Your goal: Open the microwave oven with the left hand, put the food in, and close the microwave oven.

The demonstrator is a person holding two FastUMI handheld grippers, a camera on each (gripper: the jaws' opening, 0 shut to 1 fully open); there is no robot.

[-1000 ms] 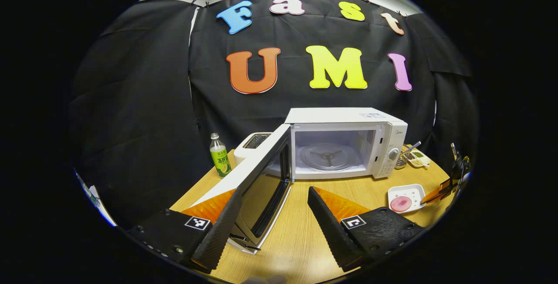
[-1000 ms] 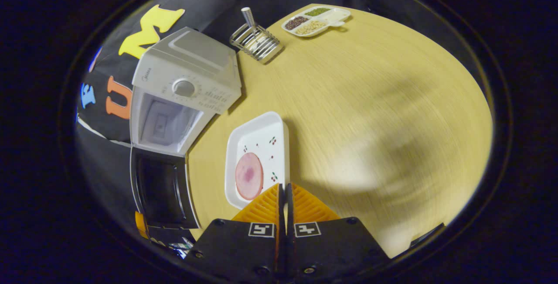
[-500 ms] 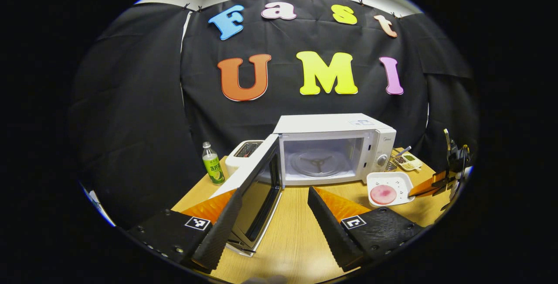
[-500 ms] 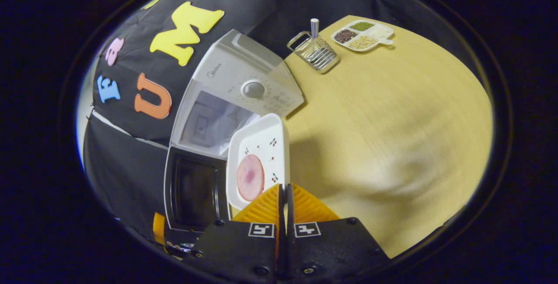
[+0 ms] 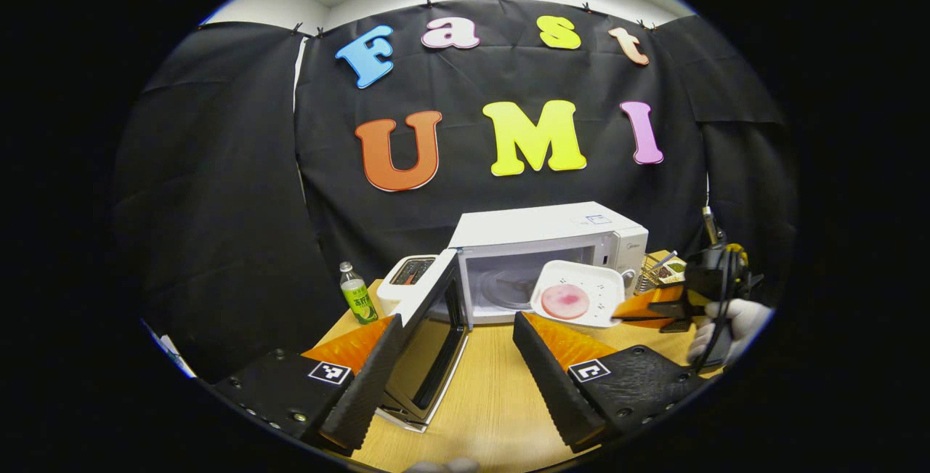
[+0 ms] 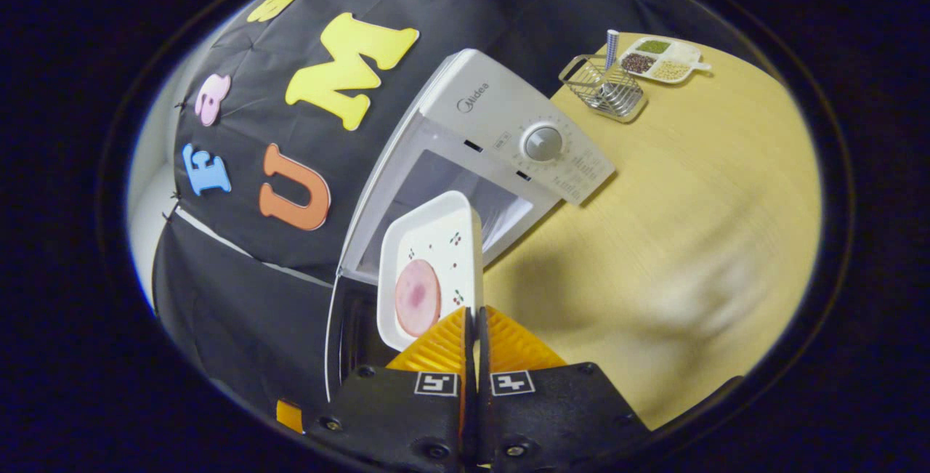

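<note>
The white microwave (image 5: 552, 237) (image 6: 494, 131) stands at the back of the wooden table with its door (image 5: 429, 335) swung wide open to the left. A white square plate (image 5: 581, 284) (image 6: 443, 240) carrying a pink slice of meat (image 5: 564, 301) (image 6: 416, 297) hangs in the air in front of the oven's opening. My right gripper (image 6: 474, 313) (image 5: 625, 311) is shut on the plate's rim, held by a gloved hand (image 5: 726, 320). My left gripper (image 5: 454, 335) stands open near the table's front, with the door's edge just past its left finger.
A white toaster (image 5: 407, 277) and a green bottle (image 5: 357, 293) stand left of the microwave. A wire rack (image 6: 607, 88) and a divided dish of grains (image 6: 657, 59) sit at the table's far right corner. Bare tabletop (image 6: 690, 226) lies right of the oven.
My right gripper has lifted the plate off the table and carried it left, up to the oven's opening. The left gripper has drawn back a little and stays open.
</note>
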